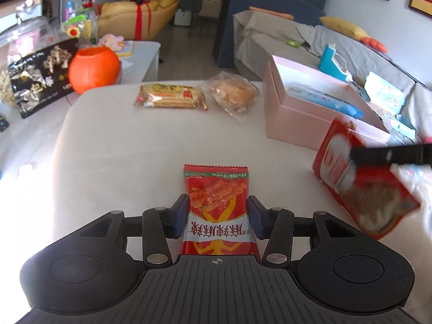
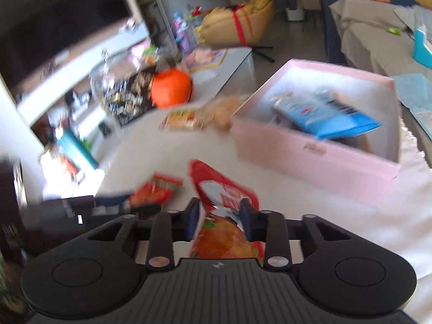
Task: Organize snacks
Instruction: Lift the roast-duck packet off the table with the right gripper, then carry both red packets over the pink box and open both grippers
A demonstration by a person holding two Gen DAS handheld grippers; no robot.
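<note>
A red spicy-strip packet lay flat on the pale table, lengthwise between the blue pads of the left gripper; the jaws stood about as wide as the packet, and whether the pads pressed it could not be told. To its right a larger red snack bag, blurred, was pinched in the narrowed jaws of the right gripper and hung clear of the table, in front of the open pink box. Inside the box lay a blue packet. At the table's far edge sat a cracker packet and, just beside it, a clear bag of bread near the box's corner. Beyond, on another surface, stood an orange pumpkin bucket next to a black bag.
</note>
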